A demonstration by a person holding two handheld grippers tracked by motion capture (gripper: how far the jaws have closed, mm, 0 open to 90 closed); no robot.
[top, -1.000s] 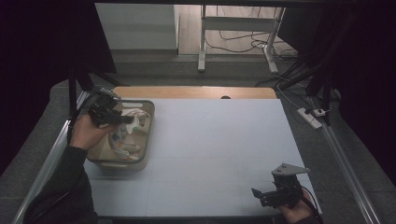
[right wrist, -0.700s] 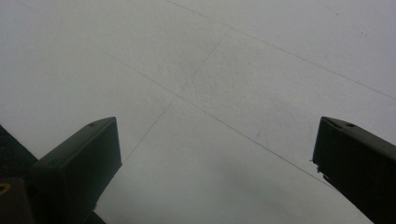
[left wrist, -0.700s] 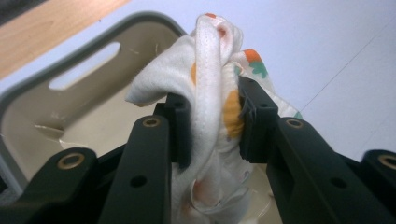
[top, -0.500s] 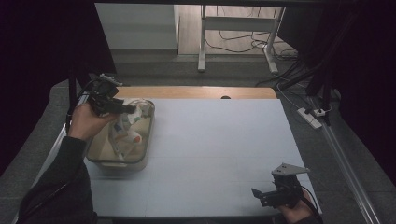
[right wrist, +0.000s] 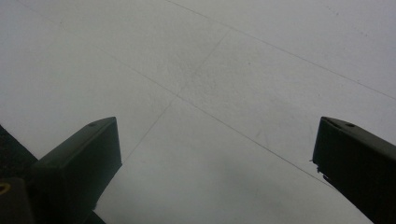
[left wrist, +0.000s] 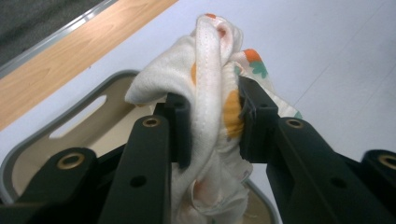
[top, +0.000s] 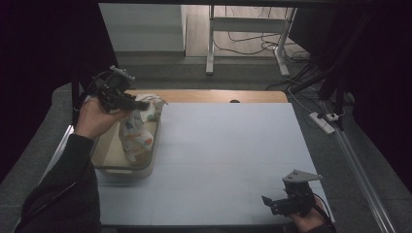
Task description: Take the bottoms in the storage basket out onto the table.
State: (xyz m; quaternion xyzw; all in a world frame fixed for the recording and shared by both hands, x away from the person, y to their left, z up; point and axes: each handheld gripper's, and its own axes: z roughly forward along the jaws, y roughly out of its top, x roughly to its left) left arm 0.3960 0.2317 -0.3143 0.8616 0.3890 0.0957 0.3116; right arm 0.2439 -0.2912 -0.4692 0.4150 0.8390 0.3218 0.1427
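Cloth pinched in your left fingers, hanging over the bin

Cloth (left wrist: 212, 93), white with orange and green prints, sits clamped between the fingers of your left gripper (top: 138, 104). In the left gripper view both black pads press into a bunched fold of it, and the rest hangs down below them. From the high view, the cloth (top: 136, 133) drapes from those fingers down into the beige bin (top: 148, 167), its lower end inside the bin. That bin stands at the left edge of the pale desk (top: 228, 155), near the wooden strip along the far side.

Your left hand (top: 94, 119) holds the gripper raised above the bin's far end, fingers pointing toward the desk's middle.

Your right gripper (top: 272, 204) rests low at the near right corner of the desk, well apart from the bin. Its fingers stand spread wide with nothing between them; the right gripper view looks between them onto bare desk surface.
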